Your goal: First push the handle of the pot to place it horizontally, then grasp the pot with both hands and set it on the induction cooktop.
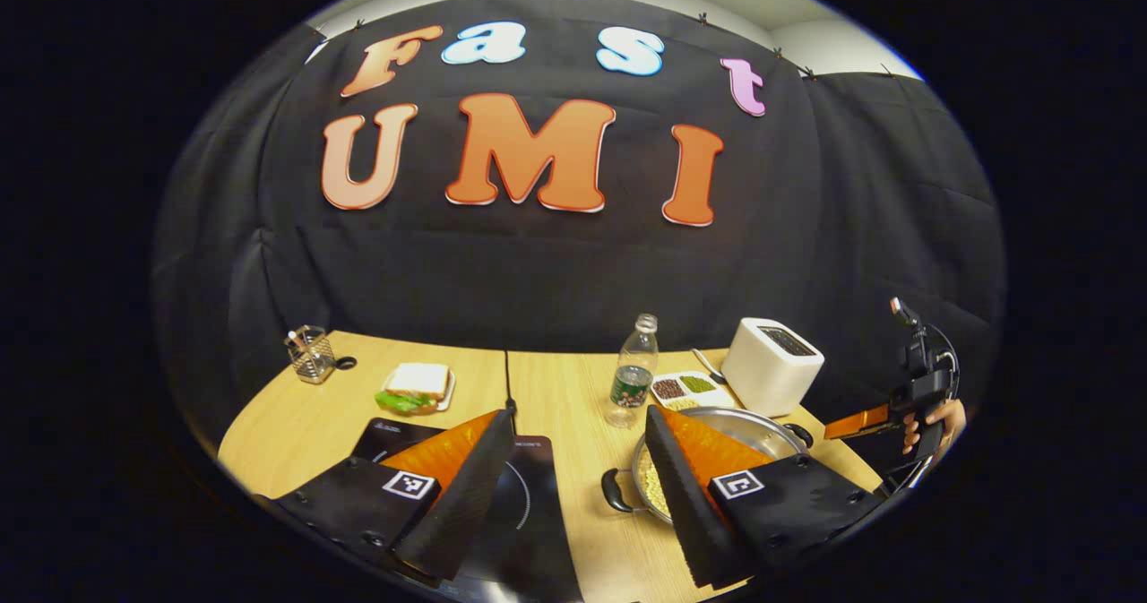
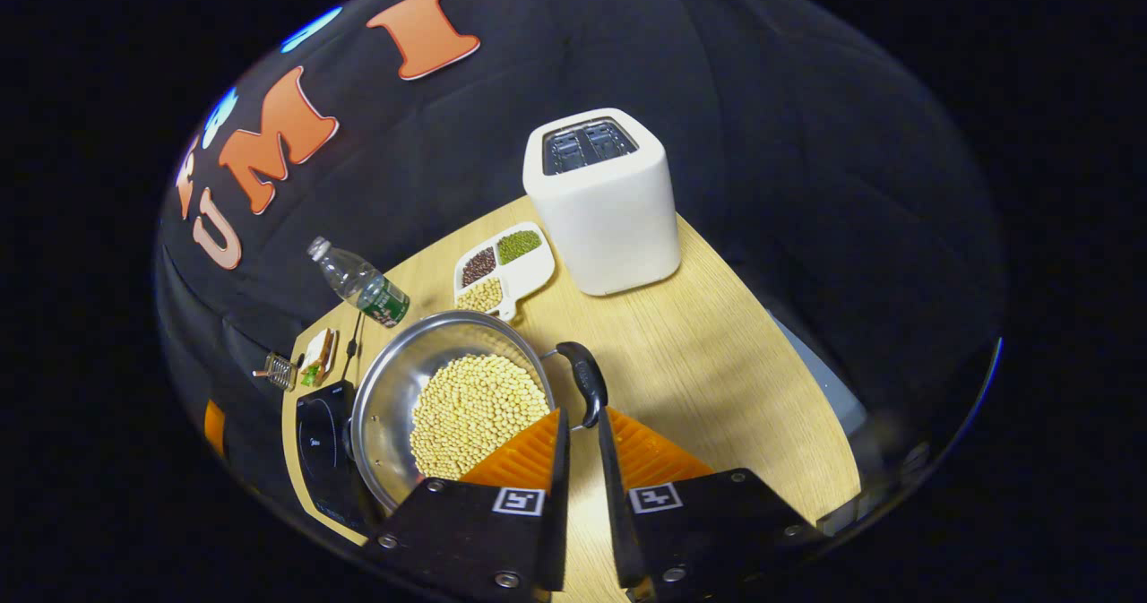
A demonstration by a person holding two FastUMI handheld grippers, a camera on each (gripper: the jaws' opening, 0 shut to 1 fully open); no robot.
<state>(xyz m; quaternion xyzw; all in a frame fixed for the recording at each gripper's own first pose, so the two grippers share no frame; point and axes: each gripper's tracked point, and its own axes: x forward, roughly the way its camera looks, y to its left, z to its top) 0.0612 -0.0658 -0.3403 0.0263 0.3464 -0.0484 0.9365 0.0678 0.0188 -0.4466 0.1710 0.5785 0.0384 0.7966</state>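
A steel pot holding yellow beans stands on the wooden table, right of the black induction cooktop. Its black side handle points toward my right gripper, whose fingers are almost together with the tips at the handle's near end; I can't tell if they touch it. In the left gripper view, my left gripper is wide open above the table, one finger over the cooktop and the other over the pot. The pot's other handle faces the cooktop. A hand holds the right gripper beside the pot.
A white toaster and a divided dish of beans stand behind the pot, with a water bottle beside them. A sandwich on a plate and a wire holder sit at the far left. The table edge runs along the right.
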